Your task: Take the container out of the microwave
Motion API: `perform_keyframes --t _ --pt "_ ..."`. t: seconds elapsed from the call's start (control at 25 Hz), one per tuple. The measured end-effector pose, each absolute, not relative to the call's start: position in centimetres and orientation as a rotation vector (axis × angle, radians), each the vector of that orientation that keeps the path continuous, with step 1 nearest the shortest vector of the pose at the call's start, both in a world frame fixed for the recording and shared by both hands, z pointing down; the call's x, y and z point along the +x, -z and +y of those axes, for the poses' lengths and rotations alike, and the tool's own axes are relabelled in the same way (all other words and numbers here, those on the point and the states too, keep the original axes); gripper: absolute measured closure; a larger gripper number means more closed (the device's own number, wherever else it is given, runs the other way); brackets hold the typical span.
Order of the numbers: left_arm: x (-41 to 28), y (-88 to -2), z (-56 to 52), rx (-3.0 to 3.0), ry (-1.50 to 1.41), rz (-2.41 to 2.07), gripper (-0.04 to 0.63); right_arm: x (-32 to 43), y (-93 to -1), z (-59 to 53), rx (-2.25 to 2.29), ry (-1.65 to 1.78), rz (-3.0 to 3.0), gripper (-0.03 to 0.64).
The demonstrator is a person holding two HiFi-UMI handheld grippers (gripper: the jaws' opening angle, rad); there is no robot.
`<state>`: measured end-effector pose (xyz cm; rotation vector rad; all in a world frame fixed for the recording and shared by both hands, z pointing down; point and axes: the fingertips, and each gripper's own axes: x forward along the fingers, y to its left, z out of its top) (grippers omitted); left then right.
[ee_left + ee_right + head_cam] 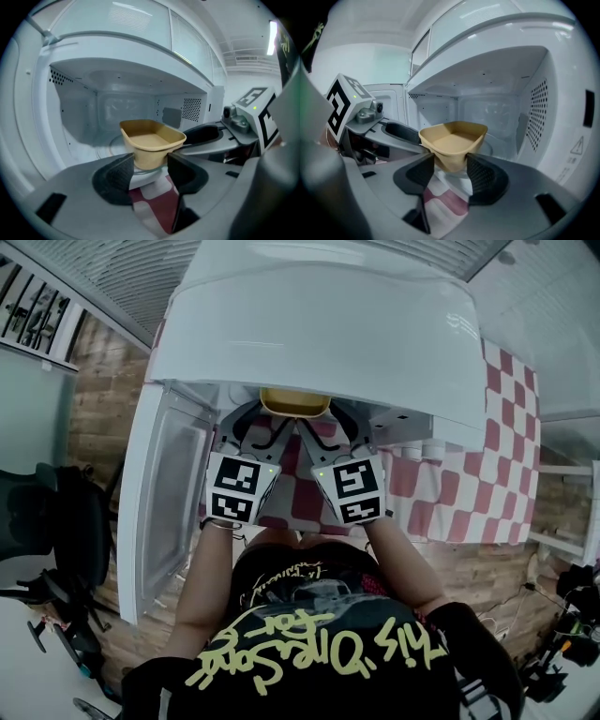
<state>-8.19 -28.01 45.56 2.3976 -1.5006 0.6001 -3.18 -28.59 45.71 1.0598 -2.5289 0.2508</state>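
A tan open-topped container sits on the glass turntable at the front of the white microwave, whose door hangs open to the left. Both grippers point into the cavity side by side. My left gripper is open, and the container stands just past its fingertips, near its base. My right gripper is open too, its tips flanking the base of the container. No pad visibly presses on it. In the head view the left gripper and right gripper reach under the container's rim.
The microwave stands on a red-and-white checked cloth over a brick-patterned counter front. The open door blocks the left side. A black chair stands on the floor at the left. The cavity walls close in on both sides.
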Motion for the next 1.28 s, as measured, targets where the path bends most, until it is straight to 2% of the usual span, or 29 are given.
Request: perform_keyframes --t 1.28 --pt "-8.5 -45.0 -22.5 2.398 -0.564 -1.533 0.368 -3.6 -45.0 -23.2 1.041 -0.179 -2.538 0.399"
